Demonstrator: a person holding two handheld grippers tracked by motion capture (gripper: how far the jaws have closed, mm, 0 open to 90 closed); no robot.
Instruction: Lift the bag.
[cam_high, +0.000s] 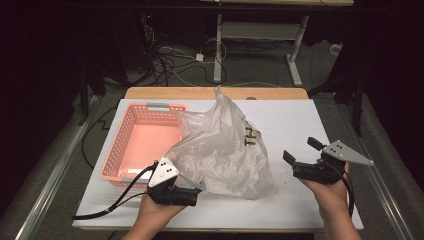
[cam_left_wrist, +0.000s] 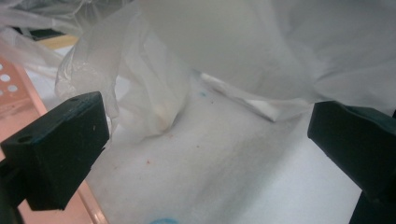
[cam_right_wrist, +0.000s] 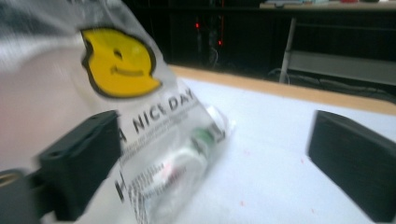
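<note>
A crumpled translucent plastic bag (cam_high: 225, 150) stands in the middle of the white-covered table (cam_high: 300, 120). My left gripper (cam_high: 195, 192) lies low at the bag's near left corner, pointing right at it. In the left gripper view its jaws stand wide apart with only the tabletop between them, and the bag (cam_left_wrist: 233, 46) hangs just beyond. My right gripper (cam_high: 302, 150) is open to the right of the bag, a little apart from it. In the right gripper view the bag (cam_right_wrist: 140, 116) shows a yellow smiley face, black print and a white-and-green item inside, next to the left jaw.
A pink perforated basket (cam_high: 117, 150) sits on the table to the left of the bag, its inside bare. The table's wooden far edge (cam_high: 215, 93) borders a dark floor with cables and a desk frame (cam_high: 218, 45).
</note>
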